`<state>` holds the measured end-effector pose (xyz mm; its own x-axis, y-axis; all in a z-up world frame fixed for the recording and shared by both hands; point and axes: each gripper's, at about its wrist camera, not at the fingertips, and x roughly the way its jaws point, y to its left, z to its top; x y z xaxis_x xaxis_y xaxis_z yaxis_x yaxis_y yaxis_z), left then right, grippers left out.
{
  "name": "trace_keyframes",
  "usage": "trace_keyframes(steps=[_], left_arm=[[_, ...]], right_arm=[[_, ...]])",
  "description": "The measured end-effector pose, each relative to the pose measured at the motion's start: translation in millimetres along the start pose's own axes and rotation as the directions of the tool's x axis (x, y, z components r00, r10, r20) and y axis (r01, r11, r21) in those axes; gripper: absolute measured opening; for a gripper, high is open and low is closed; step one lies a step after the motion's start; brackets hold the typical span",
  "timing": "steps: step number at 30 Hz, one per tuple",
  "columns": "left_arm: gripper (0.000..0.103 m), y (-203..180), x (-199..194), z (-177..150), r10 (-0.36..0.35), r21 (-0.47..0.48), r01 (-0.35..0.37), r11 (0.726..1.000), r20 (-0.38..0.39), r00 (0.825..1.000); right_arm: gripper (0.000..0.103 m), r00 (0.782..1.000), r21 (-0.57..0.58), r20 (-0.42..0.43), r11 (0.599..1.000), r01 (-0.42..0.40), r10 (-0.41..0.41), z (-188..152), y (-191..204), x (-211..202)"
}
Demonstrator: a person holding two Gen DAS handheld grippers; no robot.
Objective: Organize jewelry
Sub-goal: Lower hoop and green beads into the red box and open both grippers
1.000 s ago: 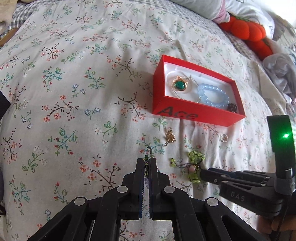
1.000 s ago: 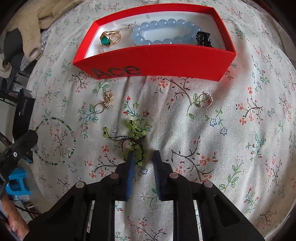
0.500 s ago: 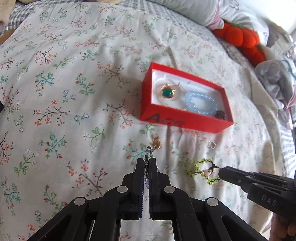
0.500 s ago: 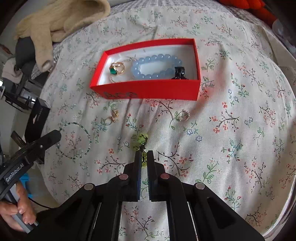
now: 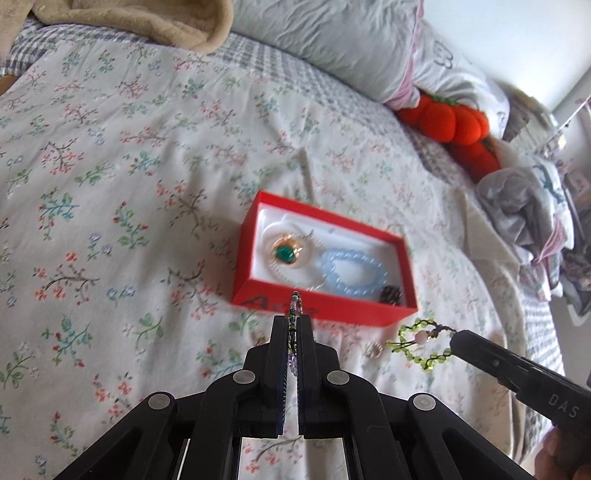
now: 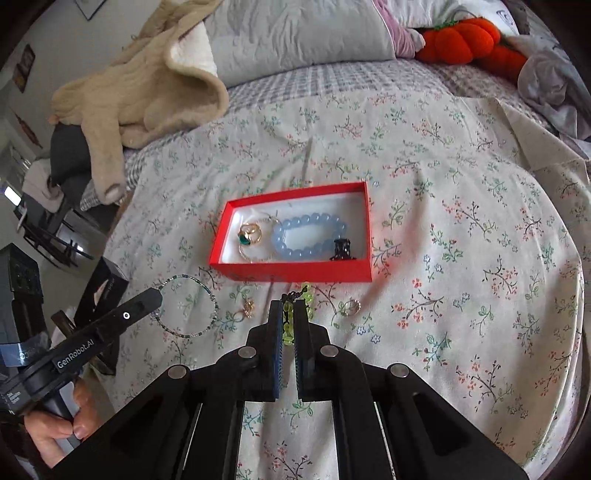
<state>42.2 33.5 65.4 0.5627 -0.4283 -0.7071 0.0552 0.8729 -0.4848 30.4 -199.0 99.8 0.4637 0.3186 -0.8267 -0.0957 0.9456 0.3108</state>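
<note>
Jewelry lies partly boxed, partly loose, partly in my grip. My left gripper is clenched on a thin strand of tiny dark and green beads, which hangs as a round hoop off its tip. My right gripper is clenched on a knotted dark-cord bracelet strung with small lime-green beads, held above the floral bedspread, just near of the box.

A shallow red cardboard box with a white lining sits on the bed beyond both jaws. Inside, at the left, rests a gold ring with a green stone, on what looks like a fine pale chain, though blur keeps me from being sure. Beside it lies a bracelet of smooth, round, pale-blue beads, and at its near right edge a small dark, glossy piece.

Loose on the soft printed cotton near the box lie a small gold charm and a thin silvery ring. Far off sit a fuzzy beige blanket, a quilted pillow and an orange plush pumpkin.
</note>
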Motion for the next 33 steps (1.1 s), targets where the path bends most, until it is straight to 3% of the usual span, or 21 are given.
trace_keyframes(steps=[7,13,24,33], left_arm=[[0.0,-7.2,21.4,8.7,-0.044,0.006,0.044,0.999,0.028,0.999],[0.0,-9.6,44.5,16.1,-0.019,0.006,0.019,1.0,0.023,1.0],[0.0,-8.4,79.7,38.9,-0.035,0.005,0.034,0.999,0.018,0.999],[0.0,-14.1,102.4,45.7,0.039,0.071,-0.039,0.997,0.002,0.999]], right_arm=[[0.005,0.995,-0.003,0.101,1.0,-0.003,0.003,13.6,-1.1,0.7],[0.005,0.988,-0.015,0.151,1.0,0.006,-0.003,29.3,-7.6,14.2],[0.005,0.99,-0.044,0.134,0.998,0.038,-0.032,51.5,-17.6,56.3],[0.006,0.994,-0.063,0.095,0.996,0.065,-0.058,57.4,-22.2,82.0]])
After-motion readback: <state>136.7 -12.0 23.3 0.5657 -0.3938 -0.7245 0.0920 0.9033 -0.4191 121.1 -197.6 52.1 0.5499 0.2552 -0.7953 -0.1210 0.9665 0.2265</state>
